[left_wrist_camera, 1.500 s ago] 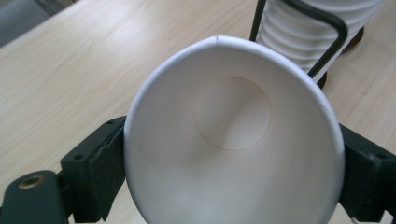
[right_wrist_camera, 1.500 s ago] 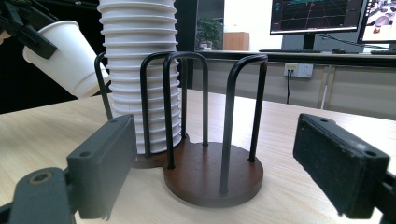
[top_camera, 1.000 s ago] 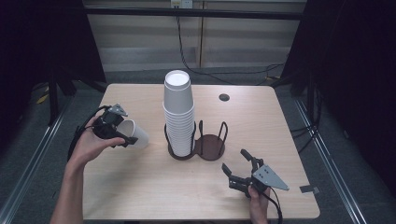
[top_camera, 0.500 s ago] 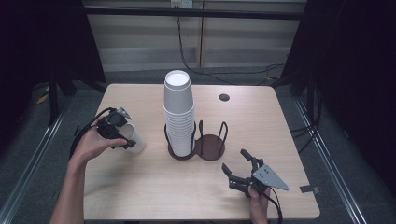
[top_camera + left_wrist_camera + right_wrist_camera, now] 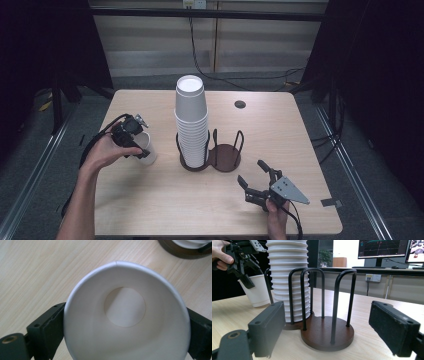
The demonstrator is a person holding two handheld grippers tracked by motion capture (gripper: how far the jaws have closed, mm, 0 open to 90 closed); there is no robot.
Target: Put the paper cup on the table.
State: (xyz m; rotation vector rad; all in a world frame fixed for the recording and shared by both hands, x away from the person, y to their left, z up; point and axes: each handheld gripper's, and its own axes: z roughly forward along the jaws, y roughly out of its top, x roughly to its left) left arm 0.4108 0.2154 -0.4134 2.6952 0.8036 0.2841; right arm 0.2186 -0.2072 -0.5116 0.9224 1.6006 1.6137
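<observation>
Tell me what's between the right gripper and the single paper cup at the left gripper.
In the right gripper view, the cup holder with the cup stack stands between the right gripper and the paper cup; the high view agrees.

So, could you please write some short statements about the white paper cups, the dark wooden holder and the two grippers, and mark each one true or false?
1. The single white paper cup stands upright on the light wooden table. True.
2. The tall stack of white paper cups sits in the right ring of the dark wooden cup holder. False: it fills the left ring; the right one is empty.
3. The right gripper holds a cup. False: its jaws are open with nothing between them.
4. The left gripper has its jaws on both sides of the single cup. True; they have just been opening.
</observation>
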